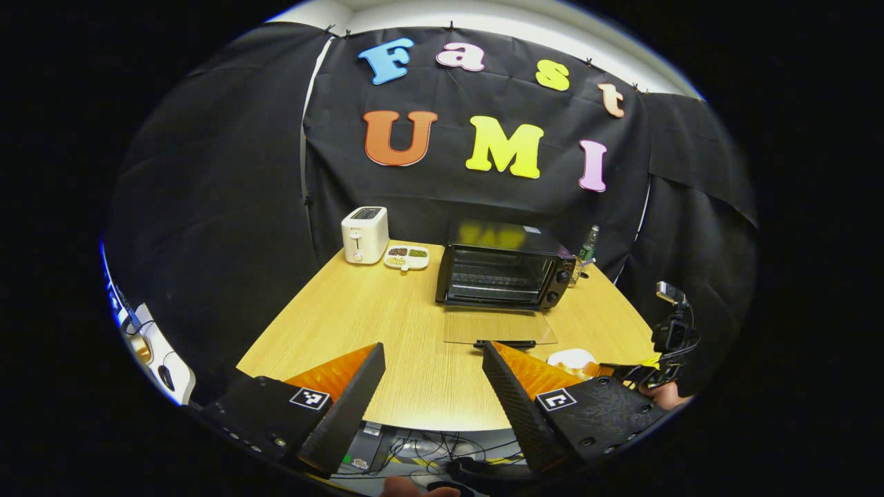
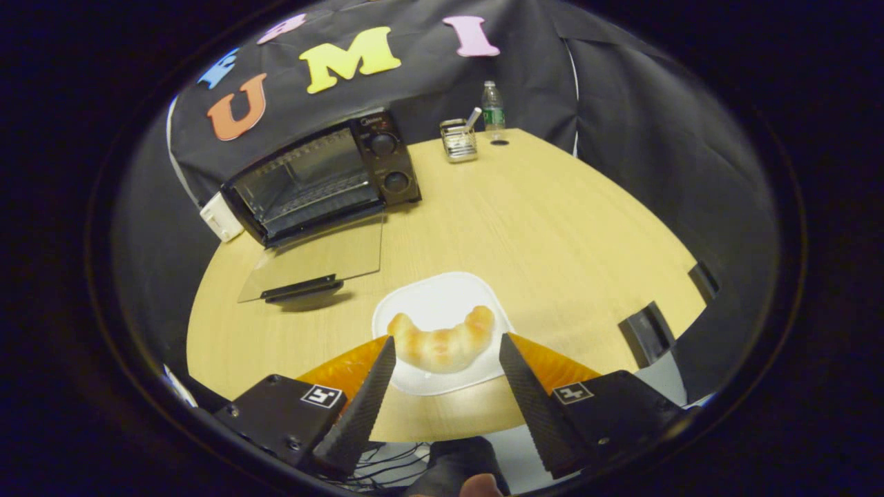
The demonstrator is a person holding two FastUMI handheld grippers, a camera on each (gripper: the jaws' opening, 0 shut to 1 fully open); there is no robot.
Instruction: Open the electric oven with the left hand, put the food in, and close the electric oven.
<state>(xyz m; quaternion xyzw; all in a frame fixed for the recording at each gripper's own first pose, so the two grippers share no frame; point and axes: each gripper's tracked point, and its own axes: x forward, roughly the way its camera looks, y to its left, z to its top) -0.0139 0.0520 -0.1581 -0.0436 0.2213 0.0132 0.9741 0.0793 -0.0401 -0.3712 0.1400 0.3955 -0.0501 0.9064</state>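
Looking along the left gripper (image 1: 431, 355), its two black textured fingers stand spread wide over the pale wood-grain table (image 1: 387, 310), holding nothing. Ahead sits the boxy black electric oven (image 1: 504, 269), its glass door (image 1: 498, 326) dropped flat onto the tabletop, wire rack visible inside. A white toaster (image 1: 364, 235) and a divided snack tray (image 1: 407, 257) stand to its left. The right gripper (image 1: 639, 373) shows at the table's right edge.

In the right gripper view, the right gripper (image 2: 447, 348) tilts down, fingers apart on either side of a golden, curved croissant (image 2: 442, 338) lying on a white rounded-square plate (image 2: 435, 300). The croissant is not pinched. Behind stand a metal mesh holder (image 2: 458, 140) and a plastic bottle (image 2: 492, 107).
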